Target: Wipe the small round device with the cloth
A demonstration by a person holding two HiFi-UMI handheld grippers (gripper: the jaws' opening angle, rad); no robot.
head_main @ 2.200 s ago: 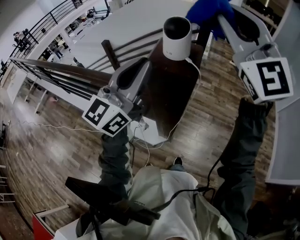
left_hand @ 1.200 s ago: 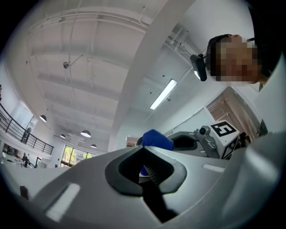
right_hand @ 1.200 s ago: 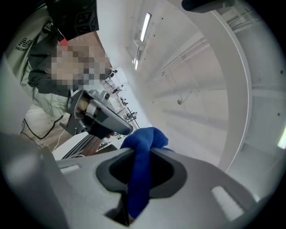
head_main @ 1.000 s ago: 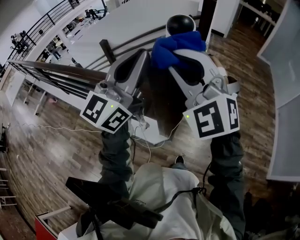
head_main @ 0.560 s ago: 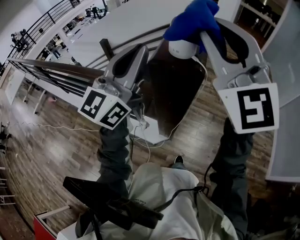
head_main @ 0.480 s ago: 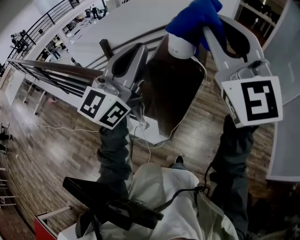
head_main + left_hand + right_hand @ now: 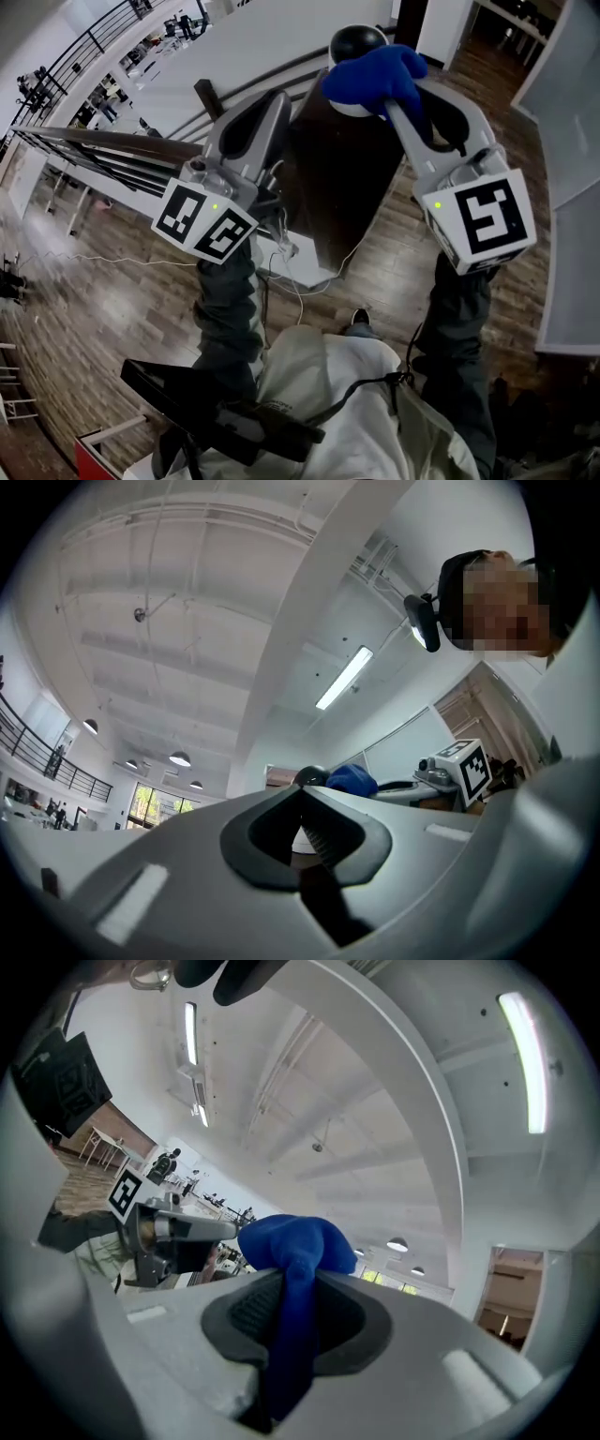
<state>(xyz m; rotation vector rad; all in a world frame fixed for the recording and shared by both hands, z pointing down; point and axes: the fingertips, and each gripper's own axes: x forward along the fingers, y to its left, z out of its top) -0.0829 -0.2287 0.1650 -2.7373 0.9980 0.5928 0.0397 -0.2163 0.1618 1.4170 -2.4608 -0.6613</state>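
Observation:
The small round device stands at the far end of a dark tabletop point(image 7: 328, 178); its black dome point(image 7: 357, 41) shows, and the white body below is mostly covered. My right gripper point(image 7: 389, 89) is shut on a bunched blue cloth point(image 7: 370, 80), which is pressed against the device's side just under the dome. In the right gripper view the cloth point(image 7: 295, 1246) bulges out between the jaws of the right gripper point(image 7: 298, 1274). My left gripper point(image 7: 272, 108) hangs by the table's left edge, shut and empty. The left gripper view shows the dome point(image 7: 311, 776) and cloth point(image 7: 352, 780) beyond the left gripper point(image 7: 302, 794).
A white cable point(image 7: 281, 248) runs from the table down to a white box point(image 7: 305, 272) on the wooden floor. A dark railing point(image 7: 112, 141) crosses at the left. A grey panel point(image 7: 572, 187) stands at the right. The person's legs are below the grippers.
The right gripper has brought the cloth down from over the device's top onto its side, so the black dome is uncovered. The left gripper has hardly moved.

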